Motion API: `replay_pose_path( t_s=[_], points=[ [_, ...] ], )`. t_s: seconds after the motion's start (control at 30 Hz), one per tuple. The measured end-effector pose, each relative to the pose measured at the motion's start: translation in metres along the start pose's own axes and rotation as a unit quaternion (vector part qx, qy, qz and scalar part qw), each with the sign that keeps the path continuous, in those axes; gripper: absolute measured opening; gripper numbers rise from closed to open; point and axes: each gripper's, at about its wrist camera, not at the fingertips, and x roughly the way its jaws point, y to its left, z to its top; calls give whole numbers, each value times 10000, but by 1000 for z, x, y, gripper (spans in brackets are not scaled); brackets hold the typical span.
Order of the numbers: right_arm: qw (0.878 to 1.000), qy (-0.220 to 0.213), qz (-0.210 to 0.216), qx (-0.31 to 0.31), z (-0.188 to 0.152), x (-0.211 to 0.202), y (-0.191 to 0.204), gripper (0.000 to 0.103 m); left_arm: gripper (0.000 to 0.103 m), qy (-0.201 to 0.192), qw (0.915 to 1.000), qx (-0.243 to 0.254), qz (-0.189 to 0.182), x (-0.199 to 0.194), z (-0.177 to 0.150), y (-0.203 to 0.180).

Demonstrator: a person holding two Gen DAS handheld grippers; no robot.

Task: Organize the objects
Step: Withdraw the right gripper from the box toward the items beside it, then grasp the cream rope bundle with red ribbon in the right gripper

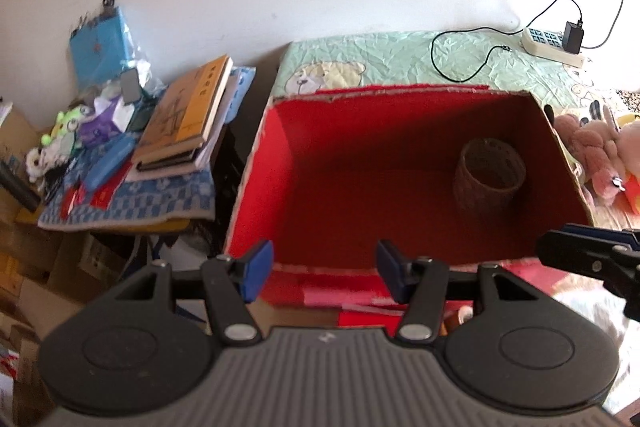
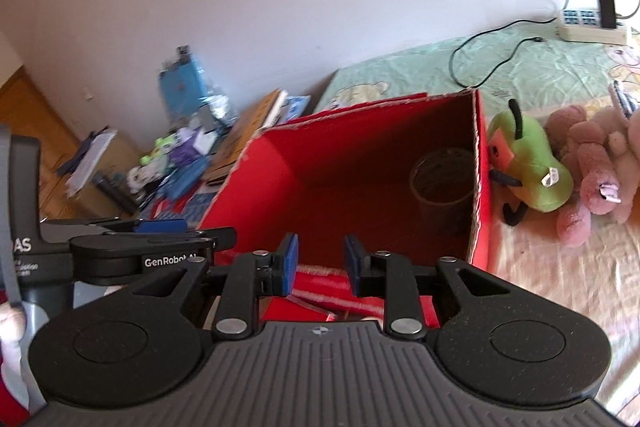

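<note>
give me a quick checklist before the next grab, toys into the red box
1. Left tongs empty: ok, pads apart with nothing between them.
2. Right tongs empty: ok, narrower gap, nothing held.
3. Red box open on top: ok, no lid in the way.
4. Room inside the box: ok, only a woven basket stands near its right wall.
5. Toys within sight: ok, green plush and pink plush lie on the bed just right of the box.
6. Green plush free to lift: cannot tell, it rests against the box wall and the pink plush.
</note>
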Motion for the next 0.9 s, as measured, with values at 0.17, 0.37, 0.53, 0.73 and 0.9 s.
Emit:
replay_pose_path(
  t_s=[0.17,0.37,0.53,0.73,0.9],
  points=[
    [9998,167,145,-4,-11,-3,-8,27,58,180,9997,-91,107,-1,-16,-6],
    [9992,328,178,-126,-21,-4,-13,27,58,338,9991,-101,215,0,-28,-19],
    [9984,485,144,-256,-32,-7,-22,27,60,491,9985,-48,236,2,-40,-32],
    [9968,757,245,51,-43,-4,-43,27,60,745,9970,-46,208,11,-52,-43],
    [9942,945,382,332,-51,-1,-55,27,60,870,9960,20,200,16,-59,-54]
  ],
)
